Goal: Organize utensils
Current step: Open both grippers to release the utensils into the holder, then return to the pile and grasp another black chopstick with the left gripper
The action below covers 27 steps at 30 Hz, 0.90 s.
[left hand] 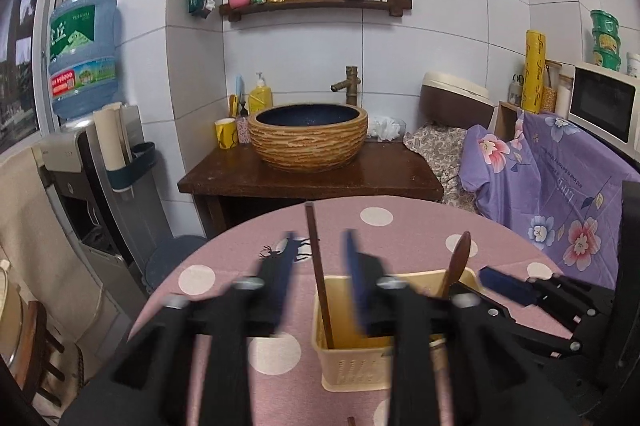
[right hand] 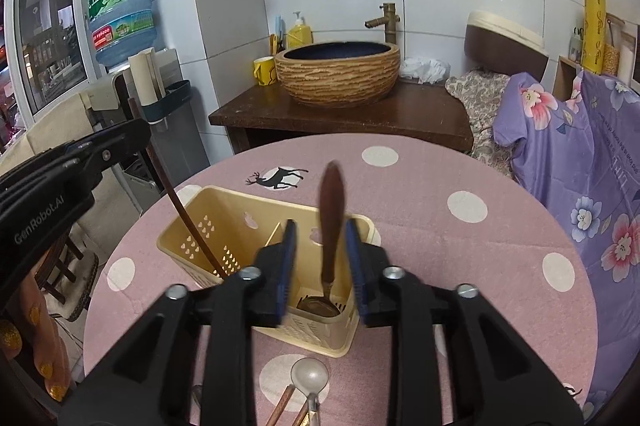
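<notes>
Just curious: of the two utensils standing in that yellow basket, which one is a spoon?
The wooden-handled spoon in the right compartment, bowl down, between the right tongs. The chopstick in the left compartment is just a thin straight stick.

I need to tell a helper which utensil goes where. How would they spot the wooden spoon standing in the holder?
On the pink dotted tablecloth sits a cream utensil holder. In its right compartment the brown wooden spoon stands bowl down, handle up; unlike the thin chopstick leaning in the left compartment, it is broad and flat.

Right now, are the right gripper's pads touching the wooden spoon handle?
Apart. The right wrist view shows the wooden spoon standing in the holder, with gaps on both sides between it and the right gripper pads.
</notes>
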Available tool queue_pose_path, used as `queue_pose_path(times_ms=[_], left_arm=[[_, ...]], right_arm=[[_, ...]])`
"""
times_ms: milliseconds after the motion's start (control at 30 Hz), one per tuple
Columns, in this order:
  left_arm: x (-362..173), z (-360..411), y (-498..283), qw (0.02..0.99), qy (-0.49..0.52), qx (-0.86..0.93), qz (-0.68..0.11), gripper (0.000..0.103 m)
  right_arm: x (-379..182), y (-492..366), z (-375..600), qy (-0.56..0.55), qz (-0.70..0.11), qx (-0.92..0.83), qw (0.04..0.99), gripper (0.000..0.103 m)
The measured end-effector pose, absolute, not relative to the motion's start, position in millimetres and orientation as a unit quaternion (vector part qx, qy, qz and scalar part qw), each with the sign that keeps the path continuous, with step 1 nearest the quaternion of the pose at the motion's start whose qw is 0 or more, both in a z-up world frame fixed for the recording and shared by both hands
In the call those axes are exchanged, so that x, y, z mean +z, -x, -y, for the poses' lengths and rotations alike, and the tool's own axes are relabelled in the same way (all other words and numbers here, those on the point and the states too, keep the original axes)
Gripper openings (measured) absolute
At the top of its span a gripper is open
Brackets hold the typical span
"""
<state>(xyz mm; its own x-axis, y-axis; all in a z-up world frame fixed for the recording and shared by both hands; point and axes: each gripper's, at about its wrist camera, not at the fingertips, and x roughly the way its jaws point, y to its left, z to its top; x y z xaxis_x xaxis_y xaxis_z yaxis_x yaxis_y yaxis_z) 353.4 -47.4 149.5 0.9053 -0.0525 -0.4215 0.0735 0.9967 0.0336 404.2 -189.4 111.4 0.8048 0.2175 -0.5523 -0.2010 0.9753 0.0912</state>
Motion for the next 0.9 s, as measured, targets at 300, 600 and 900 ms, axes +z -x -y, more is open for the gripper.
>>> queue_pose_path(times_ms=[300,600,900], left_arm=[[147,37,-283,0.991,-0.052,-0.030,-0.121,0.098],[82,9,-248,0.980,-0.004,-0.030,-0.199,0.098],[26,-21,-217,0.967,0.011,0.008,-0.254,0.098]], right_arm=[[122,-328,198,0.007,-0.148,0.072,0.986,0.098],[79,-285,197,0.024,-0.224,0.122,0.966,0.097],[39,-251,196,0.055,-0.254,0.112,0.959,0.097]])
